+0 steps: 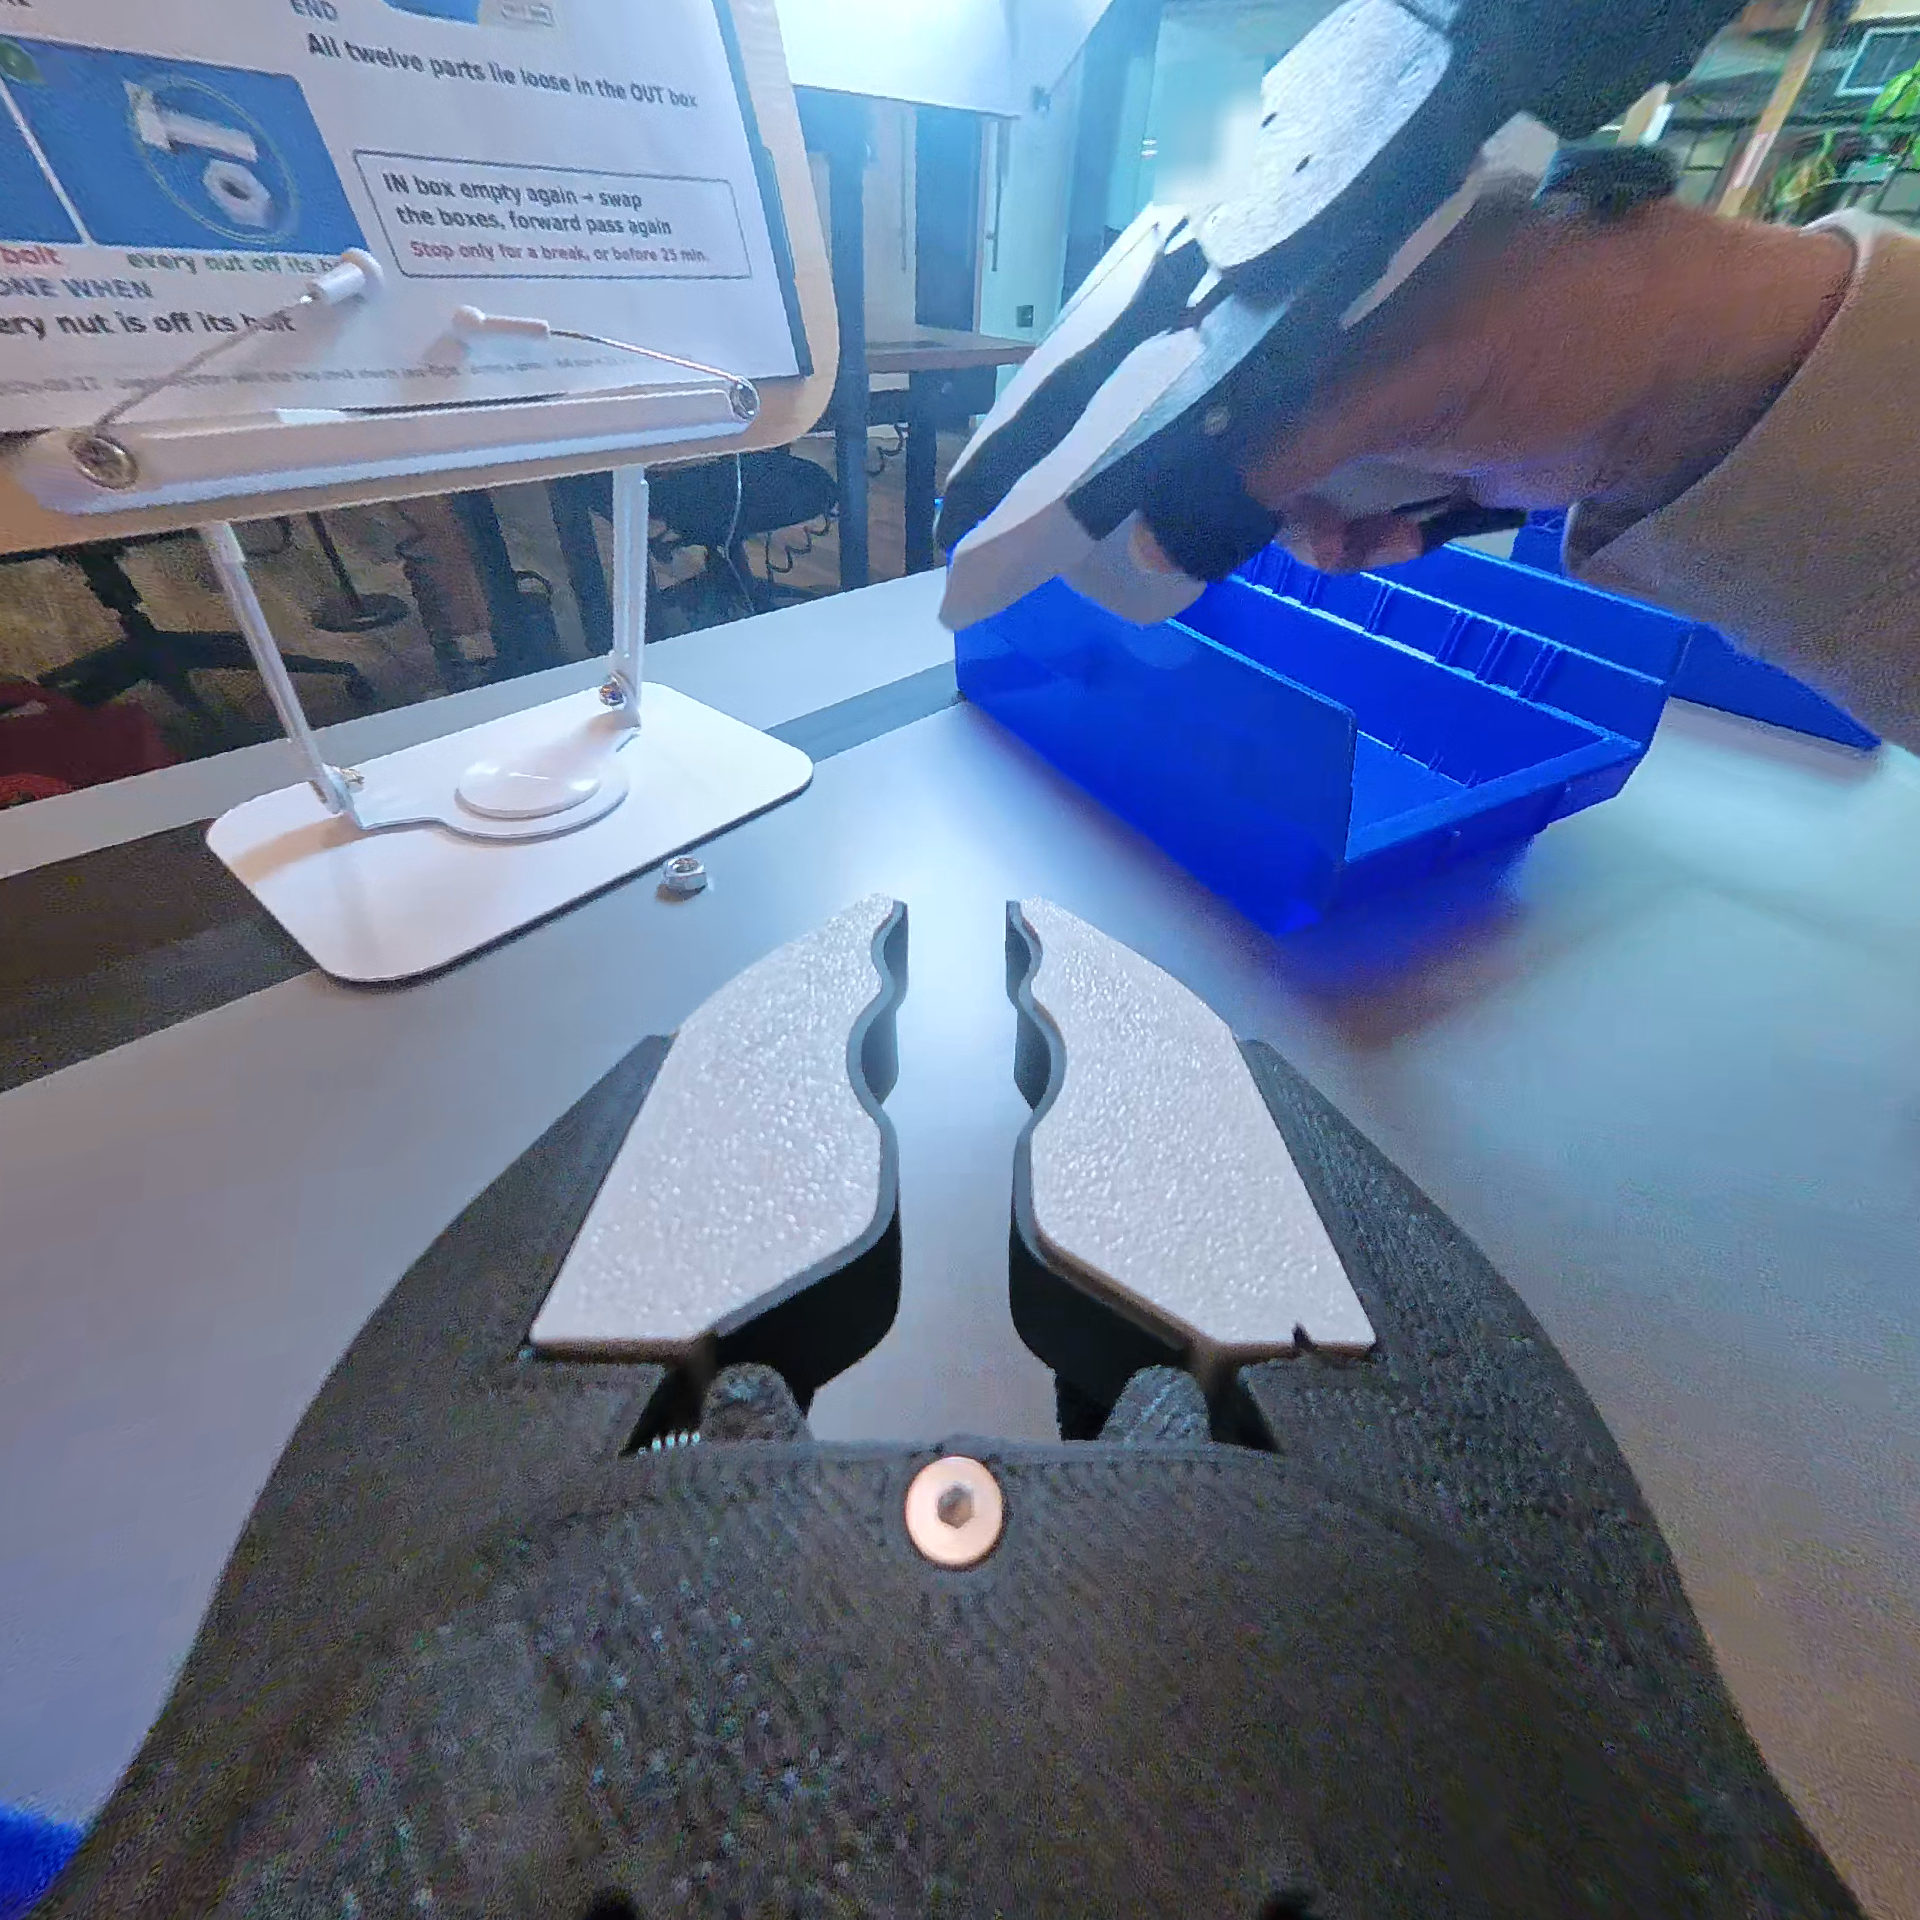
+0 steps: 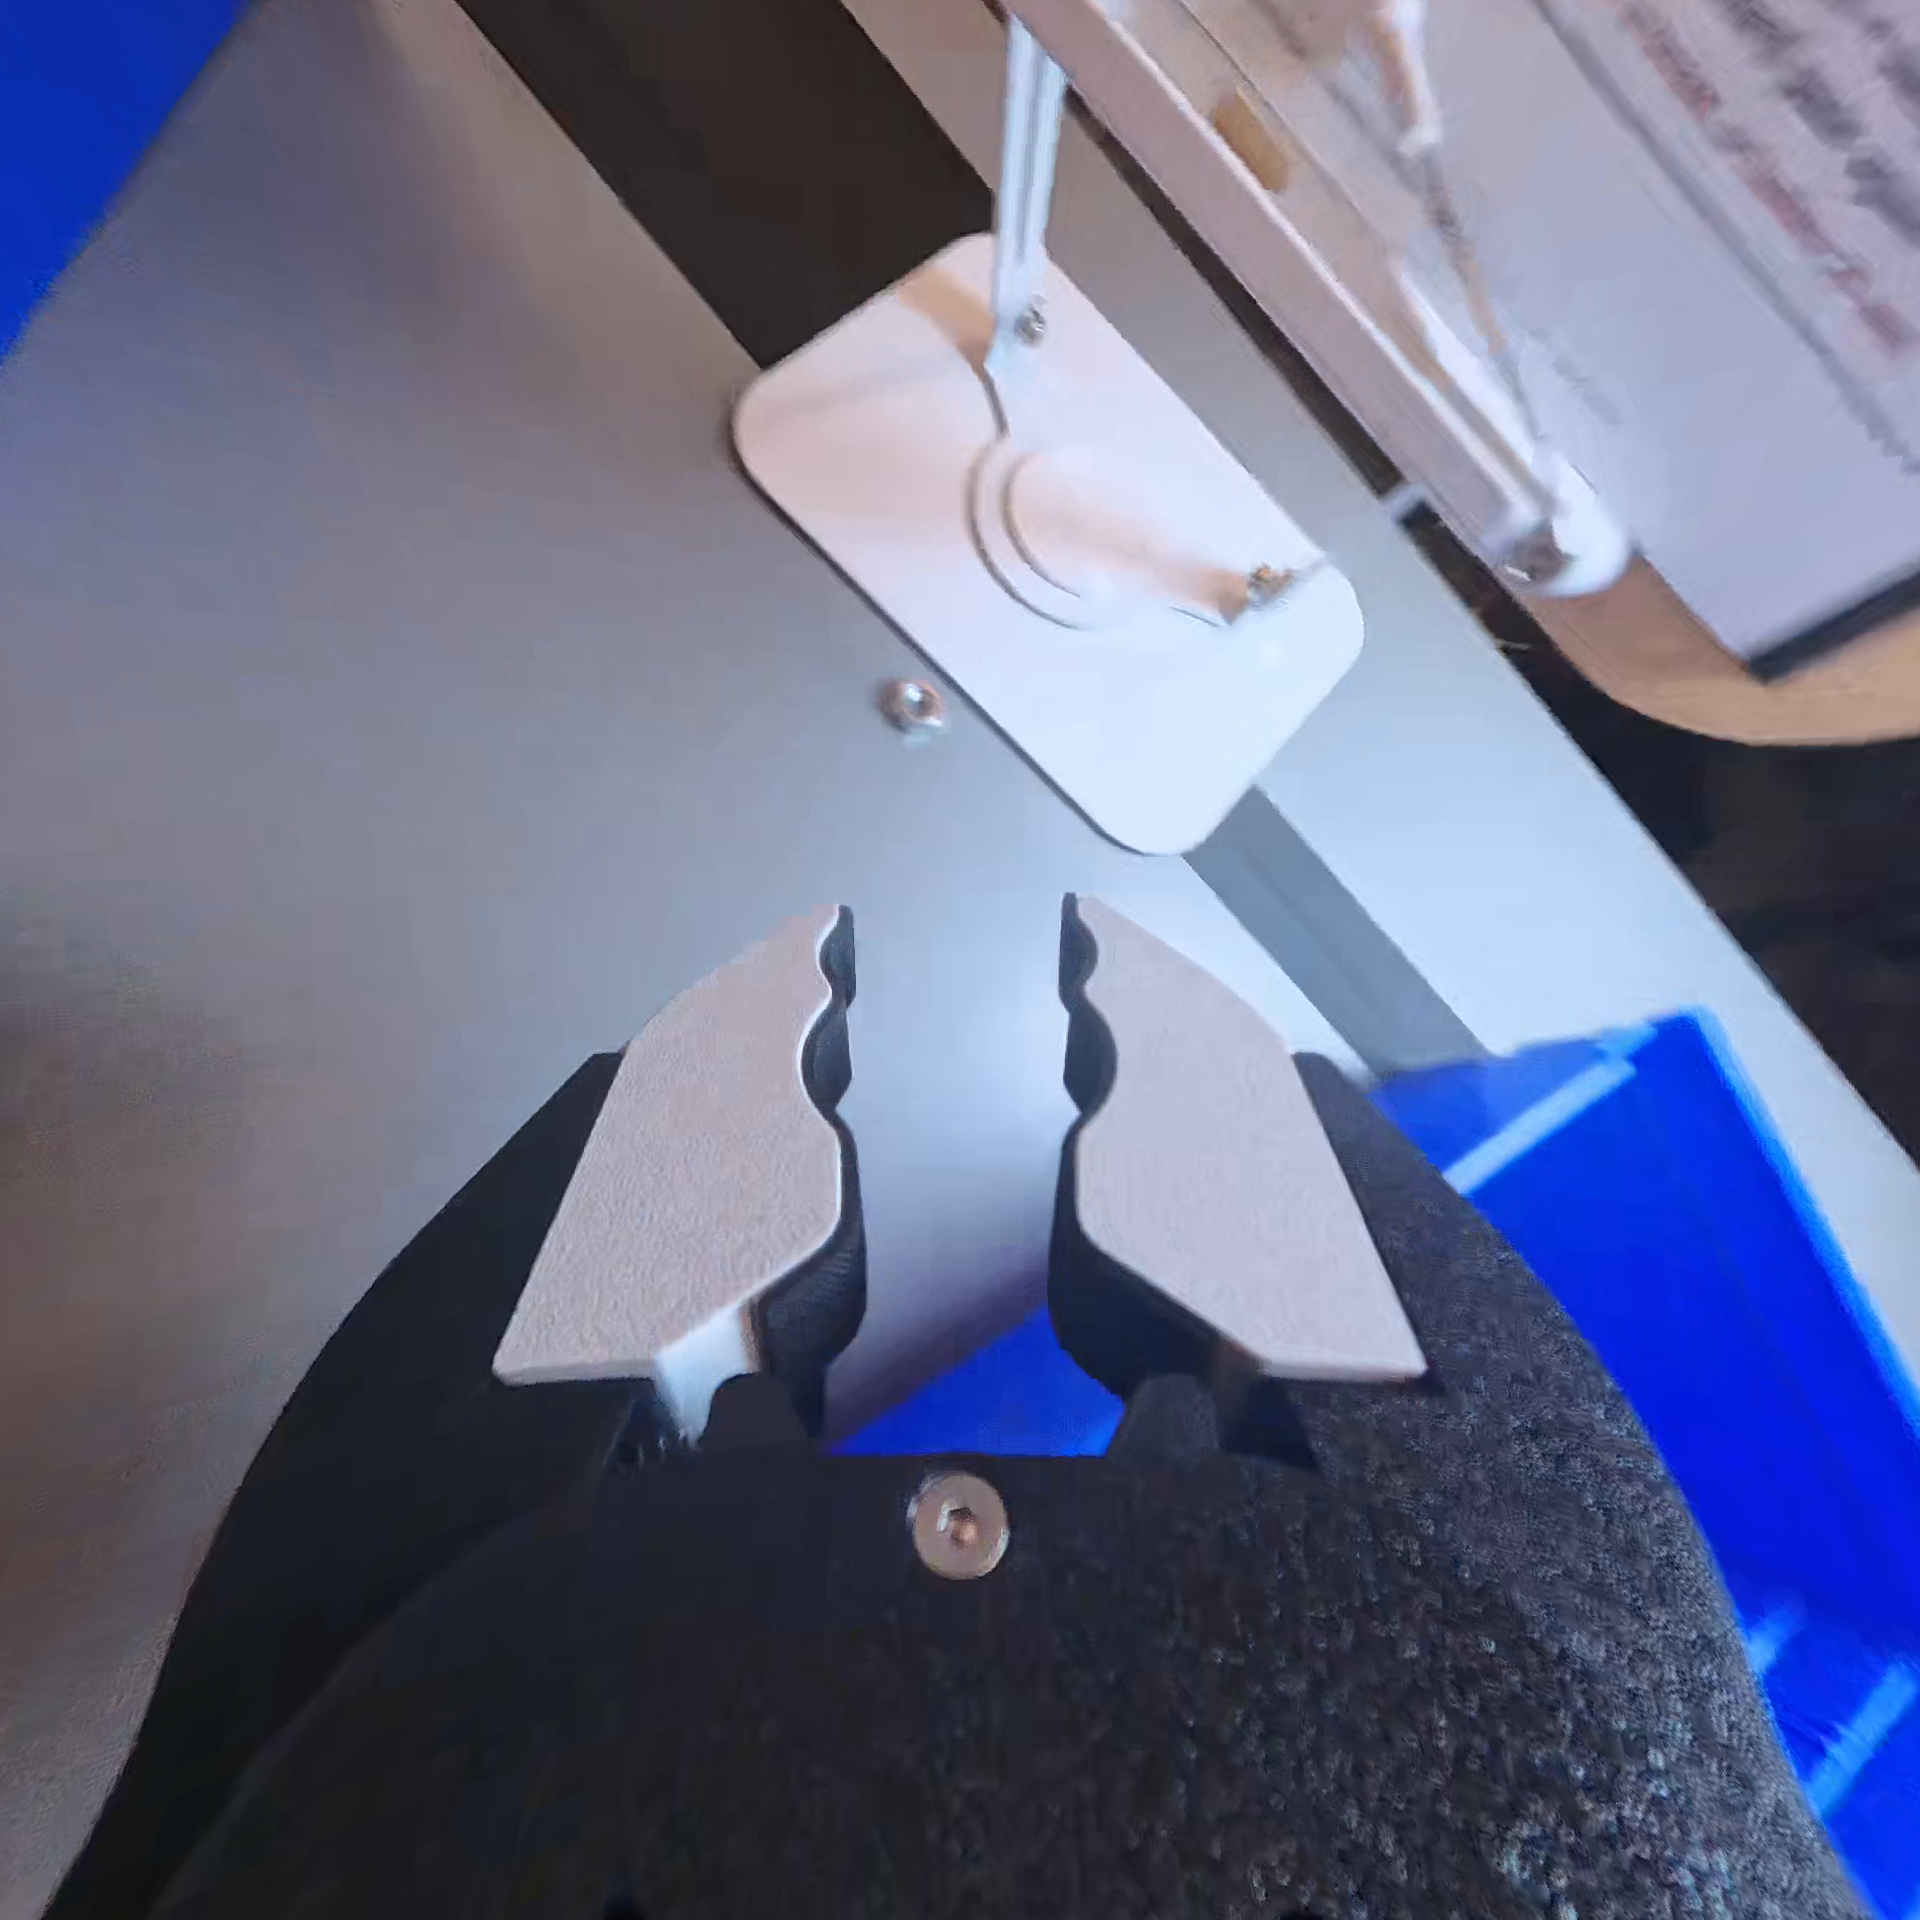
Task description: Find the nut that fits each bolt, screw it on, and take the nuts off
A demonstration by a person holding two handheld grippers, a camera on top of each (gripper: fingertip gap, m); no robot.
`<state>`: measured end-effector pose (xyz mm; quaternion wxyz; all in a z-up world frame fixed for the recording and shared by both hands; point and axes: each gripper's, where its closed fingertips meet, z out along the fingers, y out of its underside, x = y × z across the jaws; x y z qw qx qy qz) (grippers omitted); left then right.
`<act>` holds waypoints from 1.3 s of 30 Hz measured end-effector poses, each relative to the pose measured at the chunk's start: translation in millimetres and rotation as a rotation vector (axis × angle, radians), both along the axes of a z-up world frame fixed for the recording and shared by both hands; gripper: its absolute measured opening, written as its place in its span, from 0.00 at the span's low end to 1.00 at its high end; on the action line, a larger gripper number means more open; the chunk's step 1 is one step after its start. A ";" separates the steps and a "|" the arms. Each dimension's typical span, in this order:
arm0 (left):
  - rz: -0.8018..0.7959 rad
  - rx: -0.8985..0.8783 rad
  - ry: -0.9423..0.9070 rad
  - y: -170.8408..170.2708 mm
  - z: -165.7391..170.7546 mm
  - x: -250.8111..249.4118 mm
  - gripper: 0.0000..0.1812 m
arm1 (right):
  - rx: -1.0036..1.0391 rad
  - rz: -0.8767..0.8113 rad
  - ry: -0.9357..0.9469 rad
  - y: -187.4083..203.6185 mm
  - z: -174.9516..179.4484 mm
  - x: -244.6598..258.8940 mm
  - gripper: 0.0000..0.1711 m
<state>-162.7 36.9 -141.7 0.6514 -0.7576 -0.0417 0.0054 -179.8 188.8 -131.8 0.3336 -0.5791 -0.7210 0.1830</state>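
A small silver nut (image 1: 683, 875) lies on the grey table by the front corner of a white stand base (image 1: 499, 862). My left gripper (image 1: 956, 914) is open and empty, low over the table, with the nut a little ahead and to its left. My right gripper (image 2: 956, 920) is open and empty too. It shows in the left wrist view (image 1: 1070, 592) held by a hand above the near end of a blue bin (image 1: 1299, 769). In the right wrist view the nut (image 2: 912, 709) lies ahead, beside the stand base (image 2: 1143, 727). No bolt is in view.
The white stand holds a wooden board with a printed instruction sheet (image 1: 436, 187) above the table's back left. The blue bin has an inner divider; a second blue bin edge (image 1: 1766, 696) lies behind it. The blue bin also shows below my right gripper (image 2: 1683, 1299). About 15 cm separates my left fingertips from my right.
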 end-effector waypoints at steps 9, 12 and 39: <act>0.073 0.079 0.013 -15.9 24.3 -16.6 0.09 | -0.234 -0.224 -0.081 5.5 -105.1 -99.7 0.25; 0.078 0.086 0.012 -17.5 26.9 -19.6 0.09 | -0.297 -0.253 -0.088 6.2 -123.1 -112.5 0.24; 0.071 0.062 0.039 -13.7 20.7 -16.7 0.08 | -0.139 0.055 -0.221 -33.0 -21.2 25.9 0.11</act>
